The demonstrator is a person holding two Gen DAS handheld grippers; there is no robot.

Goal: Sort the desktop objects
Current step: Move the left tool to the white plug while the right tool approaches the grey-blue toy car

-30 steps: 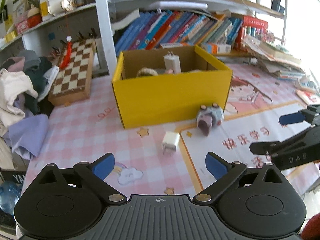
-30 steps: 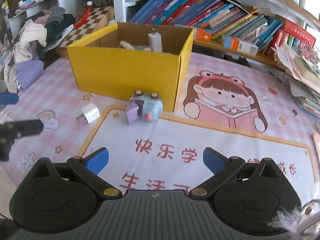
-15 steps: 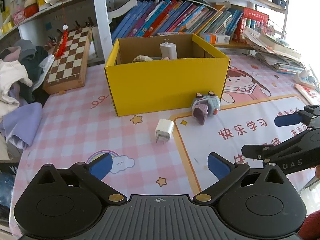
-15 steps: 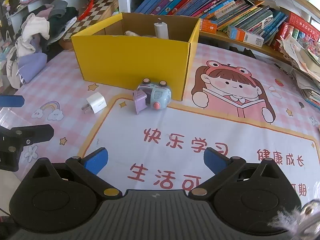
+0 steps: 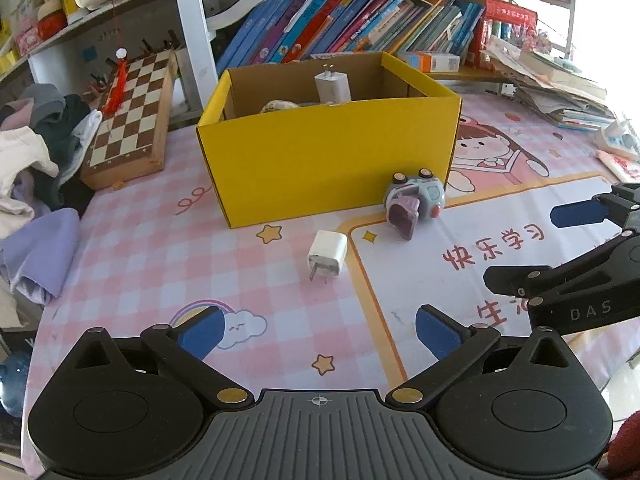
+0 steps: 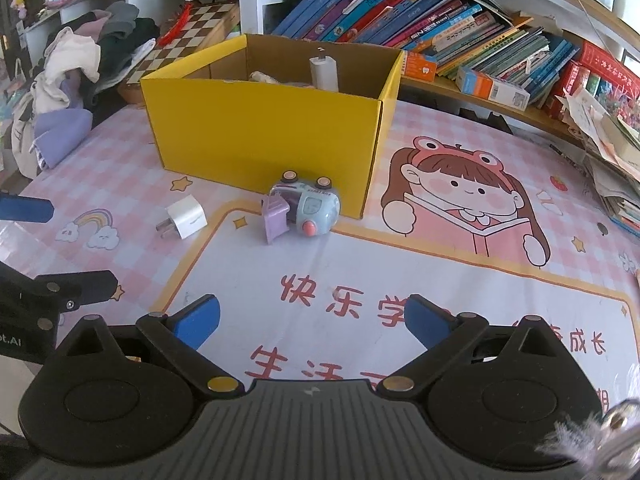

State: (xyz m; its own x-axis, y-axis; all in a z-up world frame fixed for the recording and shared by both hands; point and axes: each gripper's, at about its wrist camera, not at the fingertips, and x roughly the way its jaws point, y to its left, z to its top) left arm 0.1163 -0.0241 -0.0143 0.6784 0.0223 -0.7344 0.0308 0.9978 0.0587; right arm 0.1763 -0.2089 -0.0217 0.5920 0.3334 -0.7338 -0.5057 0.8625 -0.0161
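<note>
An open yellow cardboard box (image 5: 332, 160) (image 6: 264, 128) stands on the pink desk mat, holding a white charger (image 5: 332, 86) (image 6: 323, 72) upright and other items I cannot make out. In front of it lies a second white charger (image 5: 326, 255) (image 6: 185, 218), prongs toward me. A pale blue toy with a purple flap (image 5: 416, 202) (image 6: 302, 212) rests against the box's front corner. My left gripper (image 5: 316, 330) is open and empty, well short of the loose charger. My right gripper (image 6: 310, 322) is open and empty, short of the toy.
A chessboard case (image 5: 132, 120) leans at the back left beside a heap of clothes (image 5: 28, 152). Books (image 5: 340, 32) fill the shelf behind the box. Stacked papers (image 5: 560, 92) sit at the right. The right gripper's fingers (image 5: 576, 214) cross the left view's right side.
Both grippers have pulled back and risen a little, so the box, charger and toy sit farther away in view. Neither gripper has changed its opening. Nothing on the desk has moved.
</note>
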